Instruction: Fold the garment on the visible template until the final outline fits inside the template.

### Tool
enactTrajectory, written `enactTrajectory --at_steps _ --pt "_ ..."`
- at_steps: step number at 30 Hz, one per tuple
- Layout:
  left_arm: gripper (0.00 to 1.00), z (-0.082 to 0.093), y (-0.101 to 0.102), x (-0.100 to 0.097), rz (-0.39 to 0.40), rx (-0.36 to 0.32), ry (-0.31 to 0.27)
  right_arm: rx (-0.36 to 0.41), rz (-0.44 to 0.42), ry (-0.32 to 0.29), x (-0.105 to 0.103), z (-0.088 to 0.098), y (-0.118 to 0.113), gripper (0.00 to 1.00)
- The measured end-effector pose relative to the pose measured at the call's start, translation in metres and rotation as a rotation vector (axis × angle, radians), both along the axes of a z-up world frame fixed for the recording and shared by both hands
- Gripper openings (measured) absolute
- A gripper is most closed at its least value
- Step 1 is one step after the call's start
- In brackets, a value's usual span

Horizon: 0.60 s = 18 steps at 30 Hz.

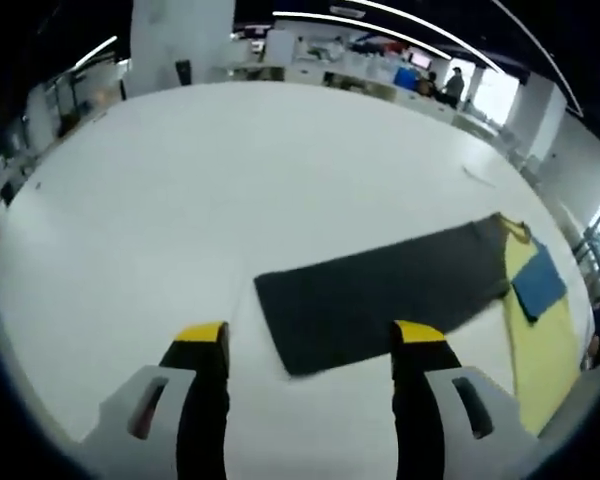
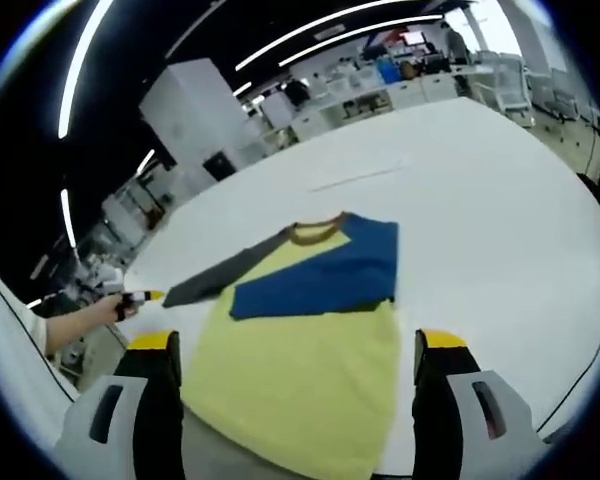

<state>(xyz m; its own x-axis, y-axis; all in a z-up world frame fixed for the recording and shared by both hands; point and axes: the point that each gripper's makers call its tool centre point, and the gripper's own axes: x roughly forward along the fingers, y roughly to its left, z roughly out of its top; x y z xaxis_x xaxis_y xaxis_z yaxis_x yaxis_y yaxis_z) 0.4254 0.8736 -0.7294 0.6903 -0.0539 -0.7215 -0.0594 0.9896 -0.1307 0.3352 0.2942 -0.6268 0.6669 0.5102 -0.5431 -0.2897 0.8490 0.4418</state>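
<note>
A T-shirt lies flat on the white table (image 1: 180,200). It has a yellow body (image 2: 300,380), a brown collar (image 2: 315,232), and a blue sleeve (image 2: 325,275) folded across the chest. Its dark grey sleeve (image 1: 380,295) stretches straight out sideways. My left gripper (image 1: 310,345) is open, and the grey sleeve's cuff end lies flat between and just beyond its yellow-tipped jaws. In the right gripper view that left gripper (image 2: 140,297) sits in a hand at the tip of the grey sleeve (image 2: 225,272). My right gripper (image 2: 298,350) stands open over the shirt's hem. A grey strip (image 2: 220,445) shows below the hem.
The table's curved far edge (image 1: 310,85) runs in front of desks, shelves and a white pillar (image 2: 195,110). A person (image 1: 453,85) stands far behind. A white-sleeved arm (image 2: 20,340) reaches in at the left. Bare tabletop (image 2: 500,220) extends right of the shirt.
</note>
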Motion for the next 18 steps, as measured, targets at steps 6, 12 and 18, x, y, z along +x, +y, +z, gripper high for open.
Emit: enactTrajectory --at_steps 6,12,18 --pt "0.44 -0.006 0.013 0.018 0.041 0.022 -0.035 -0.001 0.004 0.015 0.002 -0.004 0.004 0.96" --pt "0.31 -0.018 0.031 0.032 0.079 0.049 -0.047 -0.009 0.006 0.022 0.002 -0.005 0.004 0.96" --pt "0.21 -0.026 0.033 0.033 0.076 0.078 -0.041 -0.007 -0.010 0.026 0.002 -0.005 0.001 0.96"
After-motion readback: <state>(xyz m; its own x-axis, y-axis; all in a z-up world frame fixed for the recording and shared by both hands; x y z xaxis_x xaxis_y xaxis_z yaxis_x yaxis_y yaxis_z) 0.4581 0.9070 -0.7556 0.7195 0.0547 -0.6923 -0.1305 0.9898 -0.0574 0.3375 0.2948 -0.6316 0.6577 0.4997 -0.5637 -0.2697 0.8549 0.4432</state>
